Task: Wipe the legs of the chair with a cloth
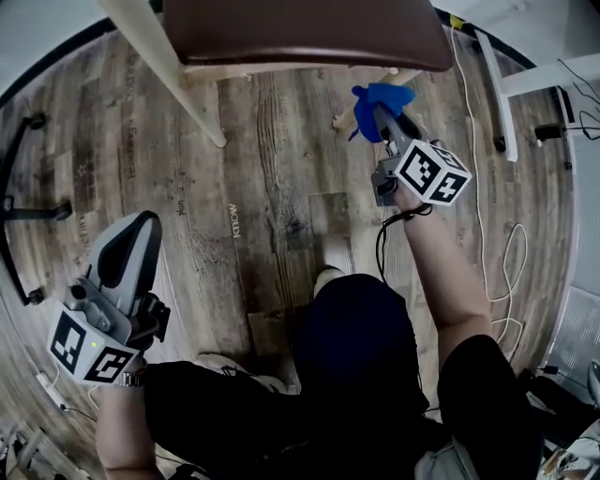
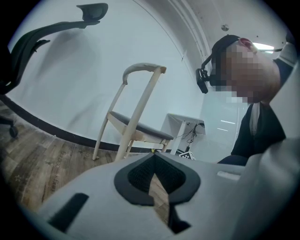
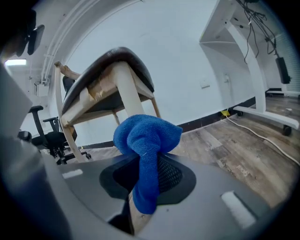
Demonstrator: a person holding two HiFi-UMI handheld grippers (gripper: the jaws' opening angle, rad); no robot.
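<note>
The chair has a brown seat [image 1: 300,28] and pale wooden legs [image 1: 178,75]. It stands at the top of the head view. My right gripper [image 1: 380,117] is shut on a bunched blue cloth [image 1: 380,96], held low beside the foot of a chair leg [image 1: 341,120]. In the right gripper view the cloth [image 3: 147,136] bulges out of the jaws, just in front of that leg [image 3: 129,93]. My left gripper [image 1: 141,230] hangs at the lower left, far from the chair, its jaws together with nothing between them. The chair [image 2: 136,126] shows across the floor in the left gripper view.
An office chair base [image 1: 19,211] stands at the left. White desk legs [image 1: 506,84] and loose cables [image 1: 506,253] lie at the right, and a power strip [image 1: 47,389] at the lower left. My dark-trousered knee [image 1: 356,337] fills the bottom middle.
</note>
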